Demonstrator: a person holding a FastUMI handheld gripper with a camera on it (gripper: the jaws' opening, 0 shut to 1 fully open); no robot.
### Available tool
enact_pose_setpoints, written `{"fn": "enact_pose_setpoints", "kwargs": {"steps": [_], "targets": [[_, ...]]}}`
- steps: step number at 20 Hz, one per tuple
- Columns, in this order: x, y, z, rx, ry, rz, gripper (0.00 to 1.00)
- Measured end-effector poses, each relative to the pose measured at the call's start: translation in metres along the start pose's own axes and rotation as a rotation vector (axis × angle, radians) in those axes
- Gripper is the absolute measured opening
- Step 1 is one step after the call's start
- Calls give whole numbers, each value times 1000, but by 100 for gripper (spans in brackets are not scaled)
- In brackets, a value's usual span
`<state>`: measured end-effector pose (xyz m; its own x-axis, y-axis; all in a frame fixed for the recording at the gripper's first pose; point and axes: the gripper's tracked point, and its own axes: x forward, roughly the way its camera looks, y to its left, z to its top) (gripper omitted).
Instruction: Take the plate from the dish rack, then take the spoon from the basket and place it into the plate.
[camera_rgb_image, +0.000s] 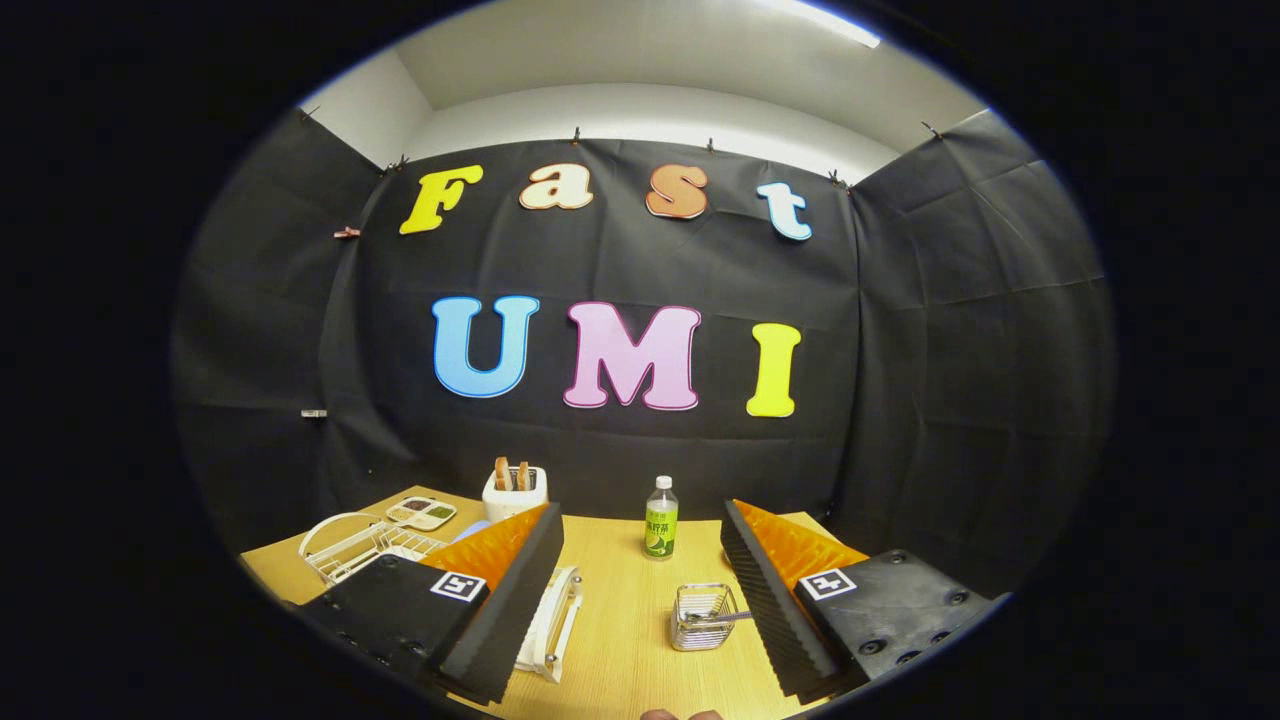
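Note:
My gripper is open and held above the wooden table, with nothing between its fingers. A small wire basket stands on the table between the fingers, close to the right one, and a spoon handle sticks out of it toward that finger. A white wire dish rack sits to the left, beyond the left finger. A pale blue edge, perhaps the plate, peeks out behind that finger's tip; I cannot tell for sure. A white framed object lies against the left finger's inner side, partly hidden.
A green-labelled bottle stands upright ahead, between the fingertips. A white toaster with bread slices and a divided tray sit at the back left. Black cloth walls close the booth behind and on both sides.

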<state>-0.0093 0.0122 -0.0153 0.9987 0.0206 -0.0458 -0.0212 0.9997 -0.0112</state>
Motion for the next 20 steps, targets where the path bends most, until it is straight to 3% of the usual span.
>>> {"fn": "enact_pose_setpoints", "kwargs": {"steps": [11, 20], "targets": [[21, 20, -15, 21, 66, 52, 97], [91, 97, -61, 3, 316, 209, 98]]}}
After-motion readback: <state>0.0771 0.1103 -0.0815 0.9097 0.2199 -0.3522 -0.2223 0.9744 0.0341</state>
